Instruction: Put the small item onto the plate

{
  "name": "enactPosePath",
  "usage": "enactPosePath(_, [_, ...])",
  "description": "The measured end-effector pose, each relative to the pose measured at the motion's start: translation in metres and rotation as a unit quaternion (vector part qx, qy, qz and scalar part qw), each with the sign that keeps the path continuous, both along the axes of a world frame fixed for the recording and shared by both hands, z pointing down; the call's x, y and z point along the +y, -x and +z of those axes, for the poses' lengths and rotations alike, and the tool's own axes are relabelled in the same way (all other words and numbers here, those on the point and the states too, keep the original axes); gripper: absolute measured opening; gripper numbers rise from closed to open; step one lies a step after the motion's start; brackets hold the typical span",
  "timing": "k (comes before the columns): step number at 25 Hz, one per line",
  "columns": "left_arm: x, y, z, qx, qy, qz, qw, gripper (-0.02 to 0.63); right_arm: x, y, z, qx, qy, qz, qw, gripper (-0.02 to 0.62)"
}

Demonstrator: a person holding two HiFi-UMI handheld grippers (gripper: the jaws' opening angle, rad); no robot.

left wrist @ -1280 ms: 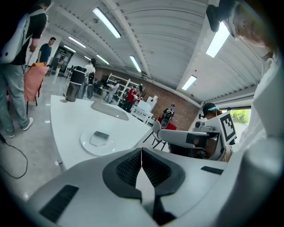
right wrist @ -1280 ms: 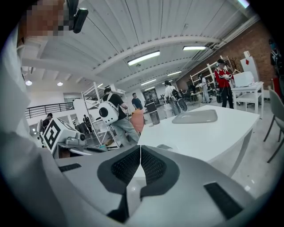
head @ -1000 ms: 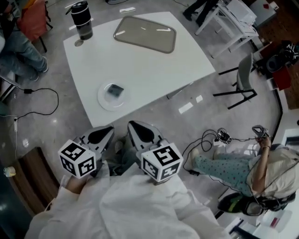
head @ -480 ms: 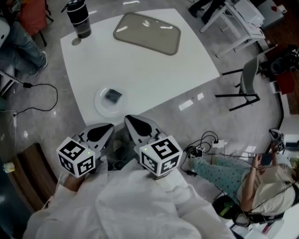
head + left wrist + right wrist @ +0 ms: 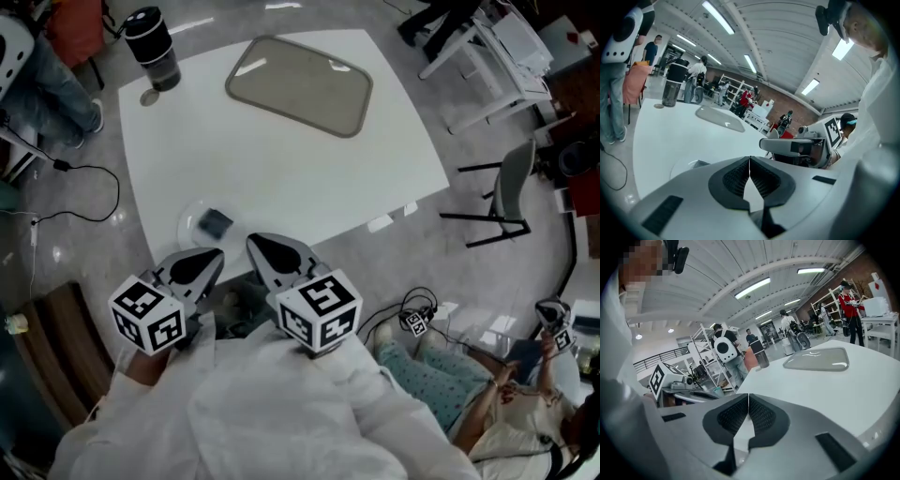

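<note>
Far ahead of the left hand-held gripper [image 5: 211, 258], at the back of the worktop [image 5: 281, 159]: a dark flask [image 5: 153, 47]. Holds that left hand-held gripper pressed together, nothing between its pads, at the near edge of the worktop. Just ahead of its tip, almost touching: the plate [image 5: 185, 221], with the small item [image 5: 217, 222], dark and squarish, seemingly lying on it already, though hard to confirm through the blur. Holds the right hand-held gripper [image 5: 261, 246] pressed together and empty too, just beside the left one, tip just right of the plate. Far ahead of it: a grey tray [image 5: 300, 82].

Judging by this, little left beyond confirming the placement. To do that well:
- Stay off the plate rim, given the risk of nudging a probably light plate with a shut tip.
- Check for the item sitting fully inside the rim.
- If regrasping, spread the jaws before coming in, descend from above, and pinch across the item's short sides.
</note>
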State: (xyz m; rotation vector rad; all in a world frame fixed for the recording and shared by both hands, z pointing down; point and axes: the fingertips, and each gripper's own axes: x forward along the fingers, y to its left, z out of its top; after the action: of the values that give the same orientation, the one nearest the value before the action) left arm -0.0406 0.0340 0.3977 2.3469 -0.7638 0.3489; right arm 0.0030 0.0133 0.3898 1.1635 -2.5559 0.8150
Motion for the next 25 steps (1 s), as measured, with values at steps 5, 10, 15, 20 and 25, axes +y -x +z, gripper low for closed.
enactPosePath(5, [-0.013, -0.017, 0.001, -0.004, 0.01, -0.022, 0.9997, 0.011, -0.017, -0.009, 0.006, -0.006, 0.012, -0.037, 0.999, 0.015])
enactPosePath(10, [-0.026, -0.021, 0.002, 0.002, 0.021, -0.052, 0.9984, 0.011, -0.024, -0.017, 0.006, -0.01, 0.018, -0.056, 0.998, 0.015])
enactPosePath(15, [-0.031, -0.018, 0.007, -0.003, 0.025, -0.065, 0.9976, 0.011, -0.031, -0.015, 0.01, -0.007, 0.018, -0.071, 0.997, 0.015])
enactPosePath(20, [-0.025, -0.02, 0.005, -0.004, 0.033, -0.073, 0.9968, 0.011, -0.025, -0.015, 0.013, -0.002, 0.03, -0.084, 0.996, 0.015])
enactPosePath(25, [-0.021, -0.019, 0.002, -0.022, 0.03, -0.064, 0.9973, 0.011, -0.018, -0.009, 0.009, 0.005, 0.033, -0.095, 0.995, 0.015])
